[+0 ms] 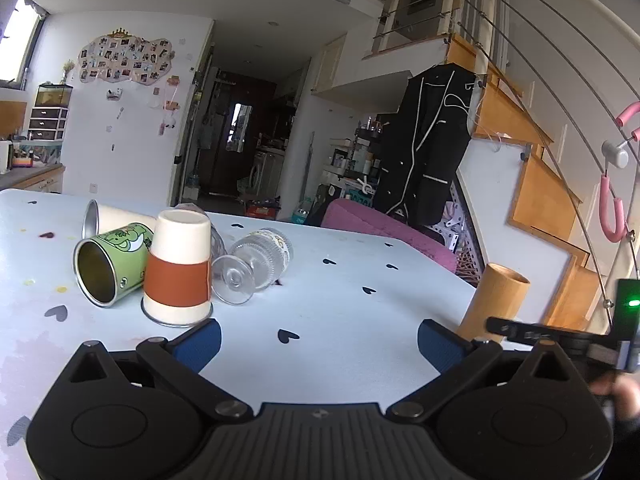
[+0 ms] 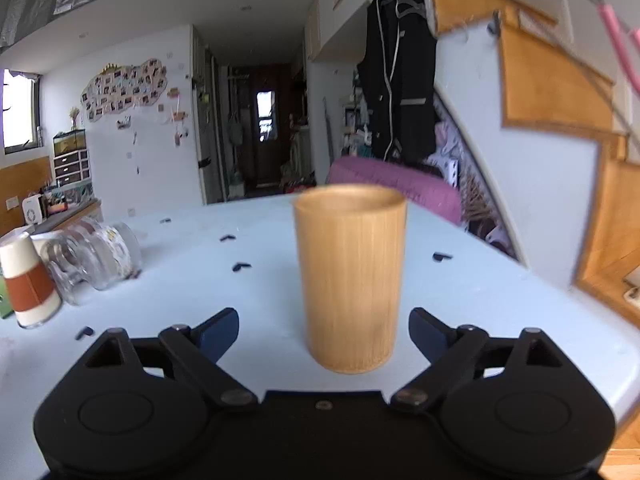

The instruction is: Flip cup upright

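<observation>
A tall bamboo cup [image 2: 350, 280] stands upright on the pale table, mouth up, between the spread fingers of my right gripper [image 2: 324, 330], which is open and not touching it. In the left wrist view the same bamboo cup [image 1: 494, 300] shows at the right, partly behind the right gripper's body. My left gripper [image 1: 318, 342] is open with nothing between its fingers. Just ahead of its left finger a cream cup with an orange band [image 1: 179, 266] stands upside down. A green tin cup [image 1: 110, 266], a cream cup [image 1: 108, 220] and a clear glass cup [image 1: 256, 264] lie on their sides.
The table [image 1: 340, 312] has a light cloth with small black hearts; its right edge runs near the bamboo cup. A pink chair [image 1: 384, 232] stands behind the far edge. A wooden staircase [image 1: 552, 200] rises at the right. A hand [image 1: 618, 392] shows at the right edge.
</observation>
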### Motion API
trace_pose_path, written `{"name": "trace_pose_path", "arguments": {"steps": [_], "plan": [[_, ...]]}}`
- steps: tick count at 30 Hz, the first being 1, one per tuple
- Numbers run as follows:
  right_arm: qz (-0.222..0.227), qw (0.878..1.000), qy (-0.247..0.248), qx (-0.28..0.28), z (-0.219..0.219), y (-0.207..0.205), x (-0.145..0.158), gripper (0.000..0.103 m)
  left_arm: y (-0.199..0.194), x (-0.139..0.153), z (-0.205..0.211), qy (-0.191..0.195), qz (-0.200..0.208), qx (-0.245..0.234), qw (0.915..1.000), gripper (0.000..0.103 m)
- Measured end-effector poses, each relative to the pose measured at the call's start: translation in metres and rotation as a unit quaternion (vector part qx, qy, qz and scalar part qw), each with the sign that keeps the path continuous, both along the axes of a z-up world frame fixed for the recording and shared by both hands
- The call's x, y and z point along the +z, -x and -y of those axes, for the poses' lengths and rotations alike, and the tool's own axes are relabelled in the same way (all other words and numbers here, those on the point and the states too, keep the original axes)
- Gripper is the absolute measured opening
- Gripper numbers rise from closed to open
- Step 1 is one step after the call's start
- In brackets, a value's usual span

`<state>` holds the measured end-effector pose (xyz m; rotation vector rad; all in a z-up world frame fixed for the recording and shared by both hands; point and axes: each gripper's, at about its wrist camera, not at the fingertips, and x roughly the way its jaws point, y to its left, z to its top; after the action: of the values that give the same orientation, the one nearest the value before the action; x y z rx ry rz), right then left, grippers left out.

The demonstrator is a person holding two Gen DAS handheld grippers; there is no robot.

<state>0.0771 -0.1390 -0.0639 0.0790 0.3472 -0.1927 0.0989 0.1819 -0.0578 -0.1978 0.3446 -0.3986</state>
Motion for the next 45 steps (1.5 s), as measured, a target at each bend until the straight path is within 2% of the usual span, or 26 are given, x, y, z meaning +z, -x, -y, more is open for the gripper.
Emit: {"name": "trace_pose_path", "arguments": {"steps": [5, 17, 30, 45], "plan": [[0.025, 1.000, 0.007, -0.001, -0.020, 0.032, 0.017, 0.098, 0.002, 0.002, 0.000, -0.014, -0.001, 0.010, 0.9999, 0.103], [0.041, 0.998, 0.039, -0.006, -0.047, 0.073, 0.025, 0.103, 0.009, 0.006, -0.003, -0.057, 0.002, 0.055, 0.9968, 0.103], [0.030, 0.999, 0.032, 0.002, -0.057, 0.084, 0.014, 0.103, 0.022, 0.001, 0.006, -0.095, 0.013, 0.056, 0.9939, 0.103], [0.035, 0.998, 0.045, -0.001, -0.062, 0.090, 0.015, 0.103, 0.027, 0.000, 0.010, -0.100, 0.017, 0.057, 0.9932, 0.103]]}}
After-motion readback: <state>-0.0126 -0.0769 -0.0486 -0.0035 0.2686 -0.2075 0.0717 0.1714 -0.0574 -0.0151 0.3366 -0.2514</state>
